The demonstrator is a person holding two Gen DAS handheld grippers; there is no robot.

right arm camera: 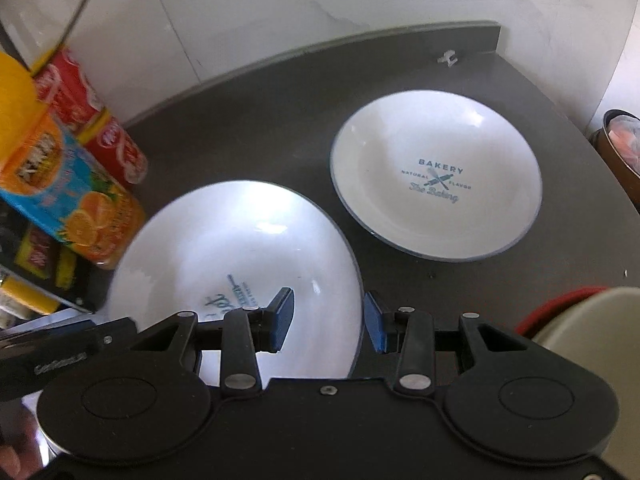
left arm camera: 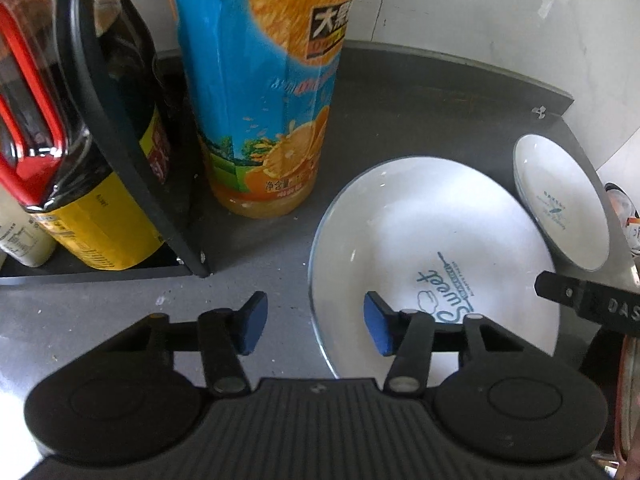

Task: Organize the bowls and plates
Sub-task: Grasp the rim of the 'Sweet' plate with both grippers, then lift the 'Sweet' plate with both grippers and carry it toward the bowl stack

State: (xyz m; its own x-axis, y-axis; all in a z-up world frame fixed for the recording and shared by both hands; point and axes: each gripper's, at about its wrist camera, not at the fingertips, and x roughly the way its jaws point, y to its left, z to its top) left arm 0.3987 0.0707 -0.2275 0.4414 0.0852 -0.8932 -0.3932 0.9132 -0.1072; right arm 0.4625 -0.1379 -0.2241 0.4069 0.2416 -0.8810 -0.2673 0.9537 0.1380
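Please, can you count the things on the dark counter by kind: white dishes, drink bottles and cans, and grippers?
White dishes: 2, the Sweet plate and the Bakery bowl
Orange juice bottle: 1
Red can: 1
Grippers: 2, left gripper and right gripper
Total: 6

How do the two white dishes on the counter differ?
The Sweet plate looks wider than the Bakery dish, though it lies nearer both cameras. The Sweet plate carries a script "Sweet" print; the Bakery dish reads "BAKERY" over crossed utensils. The Sweet plate's rim sits between the open fingers of both the left gripper and the right gripper; the Bakery dish has no gripper on it. Both are white, blue-printed, dark-rimmed, upright on the dark counter.
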